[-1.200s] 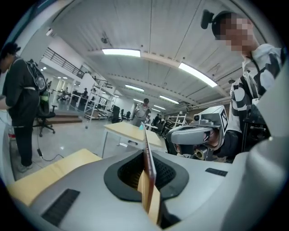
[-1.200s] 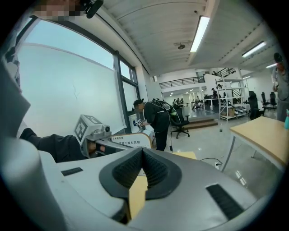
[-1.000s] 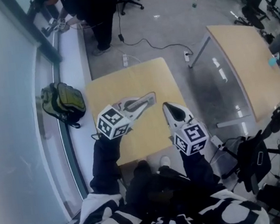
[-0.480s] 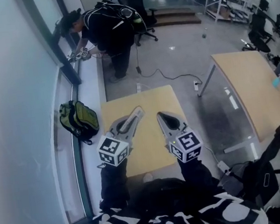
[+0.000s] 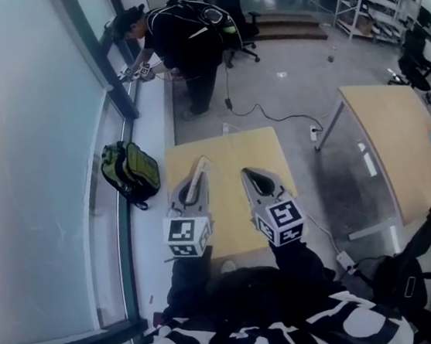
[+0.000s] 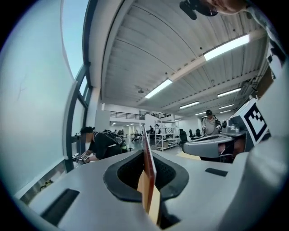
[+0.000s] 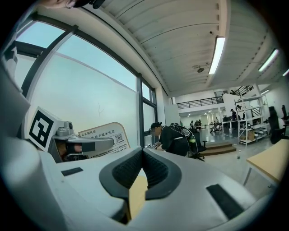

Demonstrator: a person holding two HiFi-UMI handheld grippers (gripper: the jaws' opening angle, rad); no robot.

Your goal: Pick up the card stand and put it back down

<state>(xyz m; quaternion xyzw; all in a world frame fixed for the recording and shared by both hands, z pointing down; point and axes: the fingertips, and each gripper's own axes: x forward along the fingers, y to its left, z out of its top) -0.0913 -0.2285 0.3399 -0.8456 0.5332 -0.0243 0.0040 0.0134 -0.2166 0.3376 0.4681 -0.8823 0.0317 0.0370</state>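
The left gripper (image 5: 197,167) is clenched on the card stand (image 6: 148,164), held on edge over the bare table (image 5: 233,153), its long side running along the jaws, away from the person. The right gripper (image 5: 248,176), pressed together on nothing, hovers just beside it. A backpack (image 5: 131,170) lies off the table's left edge, with open floor to its right.

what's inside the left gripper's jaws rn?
A pale, thin card stand, seen edge-on, clamped between the left gripper's black pads. Its printed face shows in the right gripper view. Its base is covered by the gripper bodies.
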